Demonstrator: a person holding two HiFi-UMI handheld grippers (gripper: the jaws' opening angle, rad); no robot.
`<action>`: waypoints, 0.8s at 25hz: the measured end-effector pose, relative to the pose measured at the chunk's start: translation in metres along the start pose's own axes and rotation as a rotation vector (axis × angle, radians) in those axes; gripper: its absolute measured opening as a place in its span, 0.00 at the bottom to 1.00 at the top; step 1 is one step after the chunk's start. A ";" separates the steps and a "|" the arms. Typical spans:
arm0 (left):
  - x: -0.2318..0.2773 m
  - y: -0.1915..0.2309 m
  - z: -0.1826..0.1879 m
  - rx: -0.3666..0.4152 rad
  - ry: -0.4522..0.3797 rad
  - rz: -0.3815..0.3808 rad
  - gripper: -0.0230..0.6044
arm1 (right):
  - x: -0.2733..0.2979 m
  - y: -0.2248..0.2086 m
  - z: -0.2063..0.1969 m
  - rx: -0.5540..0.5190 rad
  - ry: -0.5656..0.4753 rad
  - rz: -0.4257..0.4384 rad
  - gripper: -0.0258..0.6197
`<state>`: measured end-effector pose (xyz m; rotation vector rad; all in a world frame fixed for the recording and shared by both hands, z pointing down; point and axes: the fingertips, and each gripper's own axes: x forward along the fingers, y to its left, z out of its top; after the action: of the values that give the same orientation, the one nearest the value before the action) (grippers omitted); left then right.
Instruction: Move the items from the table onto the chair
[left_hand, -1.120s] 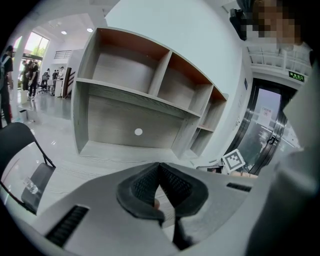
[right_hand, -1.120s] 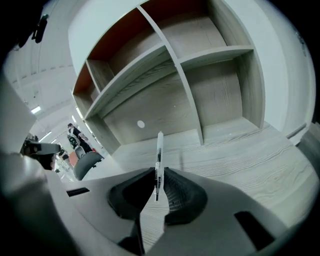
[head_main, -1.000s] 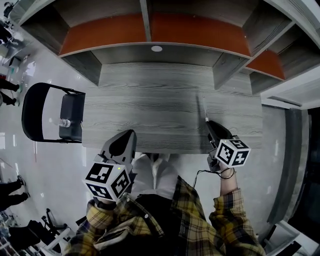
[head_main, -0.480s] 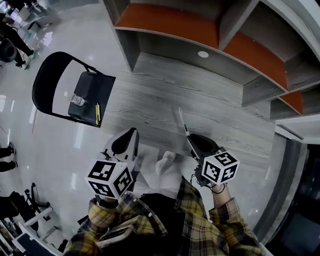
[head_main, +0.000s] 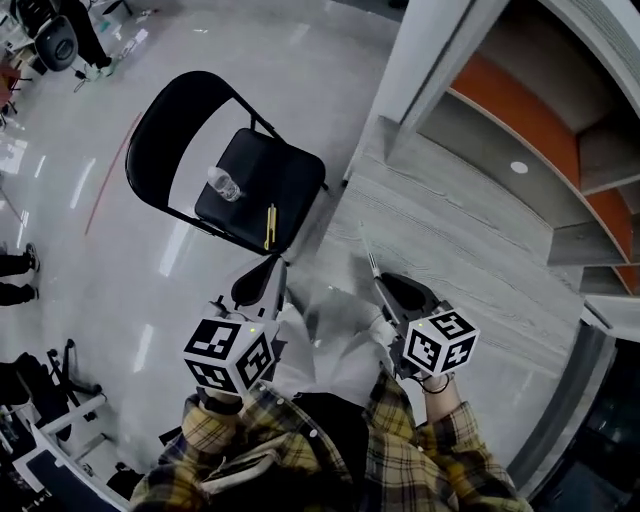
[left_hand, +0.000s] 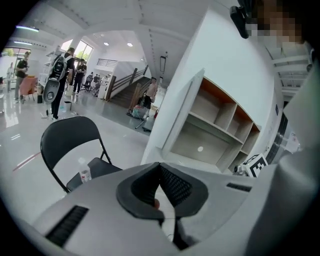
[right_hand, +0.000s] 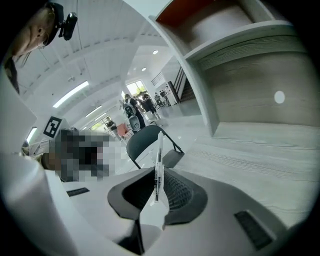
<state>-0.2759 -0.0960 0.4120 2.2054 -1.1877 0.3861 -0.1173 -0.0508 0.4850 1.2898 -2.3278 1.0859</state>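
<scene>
A: Glossy pale floor (head_main: 110, 250) on the left, grey wood-grain table (head_main: 470, 250) with its shelves (head_main: 540, 130) on the right. Where's the load?

B: In the right gripper (head_main: 390, 290) — its jaws are pinched on a thin white pen (head_main: 368, 258), which sticks out past the tips toward the black folding chair (head_main: 295, 180). The left gripper (head_main: 258, 280) is pressed together with nothing in it.

A: What's on the seat already?

B: A small clear bottle (head_main: 224, 184) toward the back and a yellow pen (head_main: 270, 226) near the front edge. They lie apart, with bare seat between them.

A: So how would you set this one down?

B: Bring the tips low over that bare patch and lay the pen flat rather than point-first, then spread the jaws. A round pen may roll, so I'd keep it off the seat's edge and clear of the yellow one.

A: Anything in the way?

B: The table's corner sits just beside the chair, so the approach on that side is tight. The idle left gripper hangs between the person and the seat — better held aside. People stand far off across the room, well apart from all this.
</scene>
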 end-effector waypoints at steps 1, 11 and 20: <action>-0.006 0.021 0.005 0.000 -0.003 0.010 0.04 | 0.018 0.014 0.003 0.002 0.001 0.007 0.14; -0.028 0.194 0.000 -0.056 0.023 0.116 0.04 | 0.219 0.107 -0.008 0.027 0.097 0.085 0.14; 0.015 0.271 -0.078 -0.174 0.095 0.159 0.04 | 0.373 0.075 -0.075 0.131 0.191 -0.009 0.14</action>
<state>-0.4901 -0.1711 0.5797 1.9299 -1.2984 0.4305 -0.3993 -0.2013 0.7044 1.1814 -2.1401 1.3161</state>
